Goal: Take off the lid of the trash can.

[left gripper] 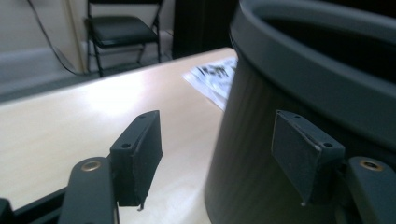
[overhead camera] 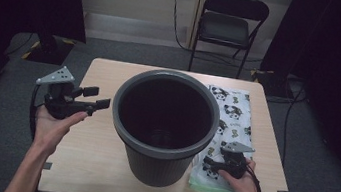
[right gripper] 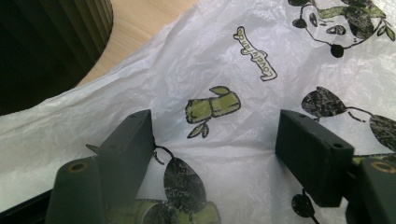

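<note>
Bin [overhead camera: 164, 125], dark grey and ribbed, is standing upright mid-table [overhead camera: 89, 155], with the panda-print plastic bag [overhead camera: 234, 115] lying flat just to its right. Your left gripper [overhead camera: 92, 101] is hovering beside the bin's left wall, jaws spread wide and gripping nothing. Your right gripper [overhead camera: 210, 163] is sitting low over the bag's near end, jaws also parted, nothing pinched between them.

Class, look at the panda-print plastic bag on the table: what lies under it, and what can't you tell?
The panda-print bag lies flat on the wooden table, beside the grey bin. The right gripper hovers open over it. Whether anything sits beneath or inside the bag is hidden.
</note>
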